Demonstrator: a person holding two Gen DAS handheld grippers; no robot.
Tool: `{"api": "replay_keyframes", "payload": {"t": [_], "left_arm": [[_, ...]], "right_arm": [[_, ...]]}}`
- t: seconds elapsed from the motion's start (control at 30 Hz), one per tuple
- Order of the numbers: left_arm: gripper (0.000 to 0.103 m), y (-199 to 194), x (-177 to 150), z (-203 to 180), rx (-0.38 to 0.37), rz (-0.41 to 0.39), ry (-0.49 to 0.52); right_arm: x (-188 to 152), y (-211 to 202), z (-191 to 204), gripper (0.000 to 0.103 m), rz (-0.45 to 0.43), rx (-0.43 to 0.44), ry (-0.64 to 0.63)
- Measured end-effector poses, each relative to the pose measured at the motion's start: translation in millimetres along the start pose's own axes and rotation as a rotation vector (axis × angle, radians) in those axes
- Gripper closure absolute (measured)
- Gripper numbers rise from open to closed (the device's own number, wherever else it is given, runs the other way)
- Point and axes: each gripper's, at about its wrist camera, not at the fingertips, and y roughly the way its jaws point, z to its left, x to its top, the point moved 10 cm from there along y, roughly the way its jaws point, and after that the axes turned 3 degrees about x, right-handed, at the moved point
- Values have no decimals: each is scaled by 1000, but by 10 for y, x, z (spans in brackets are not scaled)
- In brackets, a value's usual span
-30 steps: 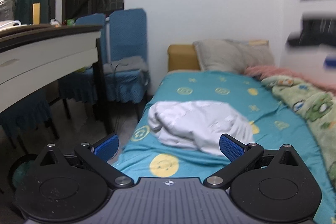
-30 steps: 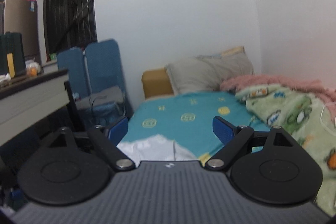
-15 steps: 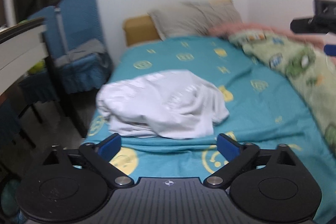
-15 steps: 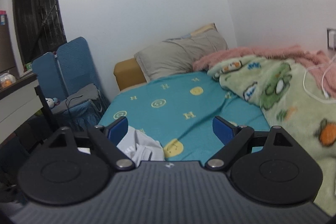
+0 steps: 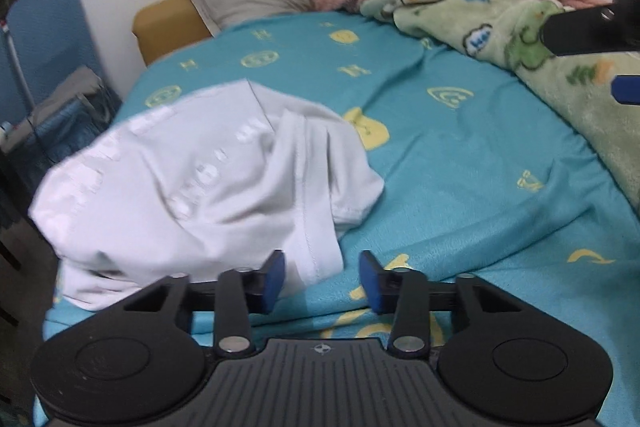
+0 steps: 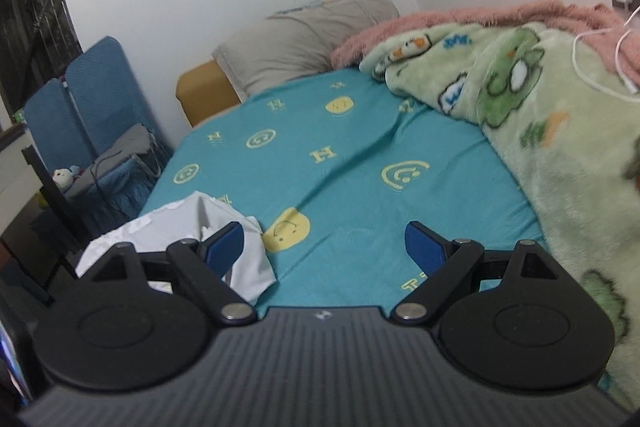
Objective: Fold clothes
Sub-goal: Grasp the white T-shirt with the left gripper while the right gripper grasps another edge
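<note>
A crumpled white garment [image 5: 192, 187] lies in a heap on the near left part of the teal bed sheet [image 5: 460, 155]. My left gripper [image 5: 322, 281] hangs low at its near right corner. Its jaws are closing, a hemmed flap of the cloth lies between them, and the blue pads [image 5: 274, 281] stand apart from it. My right gripper [image 6: 325, 247] is open over bare sheet [image 6: 340, 155], nothing between its fingers, with the white garment [image 6: 176, 227] just to its left. The left wrist view catches the right gripper's black frame [image 5: 580, 27] at the right edge.
A grey pillow [image 6: 304, 39] and a tan headboard block [image 6: 204, 95] sit at the far end. A green cartoon blanket [image 6: 560, 147] and a pink blanket [image 6: 460, 23] with a white cable [image 6: 592, 75] fill the bed's right side. Blue chairs [image 6: 80, 99] stand left of the bed.
Both grippers came down and closer to the bed, tilting downward. The left jaws narrowed from wide open, and the white garment now reaches between them.
</note>
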Motion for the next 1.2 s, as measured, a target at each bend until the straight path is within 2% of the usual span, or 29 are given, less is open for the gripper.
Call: {"api": "replay_keyframes", "payload": {"t": [0.17,0.23,0.33,0.43,0.63,0.77,0.9,1.13,1.2], "left_arm": [[75,116,-43,18,-11,-14,-4],[93,102,-46,55,-16,-20,-29],[94,-8,-18,138,-29,-40,-78],[95,-281,107,216,-32,-103,-109],[95,-1133,343,445,-19,-250,-202],[95,-1606,349,709,-7,-301,-282],[95,-1852,339,992,-2,-324,-361],[95,-1976,310,1310,-33,-339,-464],[95,-1949,296,1374,-34,-336,-479]], "right_arm": [[-159,184,72,14,55,2,-26],[-187,202,108,14,62,2,-41],[-181,187,106,14,56,-13,-53],[-140,140,78,14,33,-29,-52],[-69,38,114,14,-12,-30,-76],[-136,-40,291,14,3,42,-96],[-260,-108,535,14,34,132,-113],[-454,134,1299,14,97,274,-271],[-527,291,1482,14,114,283,-296]]}}
